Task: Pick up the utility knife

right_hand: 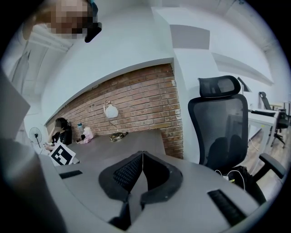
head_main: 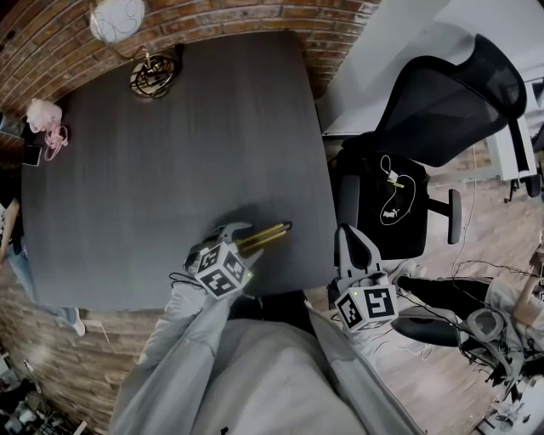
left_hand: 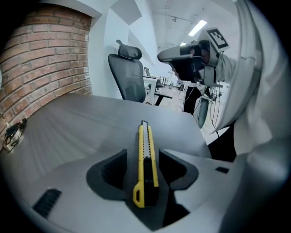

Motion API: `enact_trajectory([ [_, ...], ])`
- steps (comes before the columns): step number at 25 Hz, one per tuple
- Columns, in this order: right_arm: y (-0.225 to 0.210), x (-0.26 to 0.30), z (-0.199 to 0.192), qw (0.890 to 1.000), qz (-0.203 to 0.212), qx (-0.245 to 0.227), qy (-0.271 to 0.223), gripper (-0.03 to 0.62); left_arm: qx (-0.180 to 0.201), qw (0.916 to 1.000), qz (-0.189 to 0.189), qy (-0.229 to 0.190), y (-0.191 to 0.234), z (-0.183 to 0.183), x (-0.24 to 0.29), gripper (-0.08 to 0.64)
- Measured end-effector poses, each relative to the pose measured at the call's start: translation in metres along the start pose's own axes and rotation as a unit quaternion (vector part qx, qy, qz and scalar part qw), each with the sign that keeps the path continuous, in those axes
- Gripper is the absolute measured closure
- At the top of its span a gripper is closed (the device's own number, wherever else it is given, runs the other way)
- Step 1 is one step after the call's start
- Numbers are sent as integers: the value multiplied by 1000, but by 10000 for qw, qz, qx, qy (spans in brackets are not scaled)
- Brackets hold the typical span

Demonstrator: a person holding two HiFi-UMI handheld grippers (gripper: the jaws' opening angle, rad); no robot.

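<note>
The utility knife (head_main: 266, 233) lies flat on the dark table (head_main: 170, 153), near its front edge and close to the front right corner; its long axis runs from the left gripper (left_hand: 143, 154) toward the table's right edge, blade end pointing away; those jaws stand spread either side of the handle, not pinching it; the right gripper (right_hand: 142, 157), jaws pressed together on nothing, hangs off the table's right side near an office chair (head_main: 442, 110); broad open tabletop stretches toward the brick wall (head_main: 212, 21).
</note>
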State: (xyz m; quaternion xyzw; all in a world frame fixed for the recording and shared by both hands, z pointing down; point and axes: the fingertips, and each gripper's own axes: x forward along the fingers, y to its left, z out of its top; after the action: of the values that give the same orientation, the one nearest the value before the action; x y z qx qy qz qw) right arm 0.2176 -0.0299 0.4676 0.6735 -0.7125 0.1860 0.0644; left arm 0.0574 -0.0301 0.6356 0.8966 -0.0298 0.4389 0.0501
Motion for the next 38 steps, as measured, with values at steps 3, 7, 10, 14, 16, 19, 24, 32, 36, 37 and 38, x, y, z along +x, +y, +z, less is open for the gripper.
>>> enact_trajectory([
  [3, -1, 1, -1, 10000, -9, 19, 11, 574, 26, 10000, -96, -12, 0, -2, 3, 359],
  [7, -1, 3, -1, 10000, -6, 25, 13, 574, 205, 9997, -110, 47, -2, -6, 6, 359],
  [10, -1, 4, -2, 10000, -9, 31, 24, 574, 262, 9996, -56, 49, 0, -6, 6, 359],
  [14, -1, 5, 0, 10000, -14, 24, 34, 574, 299, 9995, -32, 4, 1, -6, 7, 360],
  [16, -1, 5, -1, 10000, -17, 32, 33, 574, 292, 9996, -14, -27, 2, -6, 6, 364],
  [19, 0, 5, -1, 10000, -30, 42, 43, 574, 298, 9995, -3, -49, 3, -6, 6, 376],
  [24, -1, 5, -2, 10000, -51, 61, 42, 574, 302, 9995, 30, -65, 7, -5, 5, 409],
  [32, -3, 3, -2, 10000, -27, 69, 66, 574, 368, 9993, -63, -57, 7, -5, 6, 430],
  [36, -4, 4, 3, 10000, -34, 58, 31, 574, 351, 9993, -48, -88, 8, -3, 5, 433],
  [37, -4, 4, 4, 10000, -33, 52, 22, 574, 342, 9994, -36, -101, 9, -2, 4, 433],
  [38, -4, 4, 4, 10000, -38, 51, 19, 574, 334, 9994, -19, -116, 9, -1, 2, 433],
])
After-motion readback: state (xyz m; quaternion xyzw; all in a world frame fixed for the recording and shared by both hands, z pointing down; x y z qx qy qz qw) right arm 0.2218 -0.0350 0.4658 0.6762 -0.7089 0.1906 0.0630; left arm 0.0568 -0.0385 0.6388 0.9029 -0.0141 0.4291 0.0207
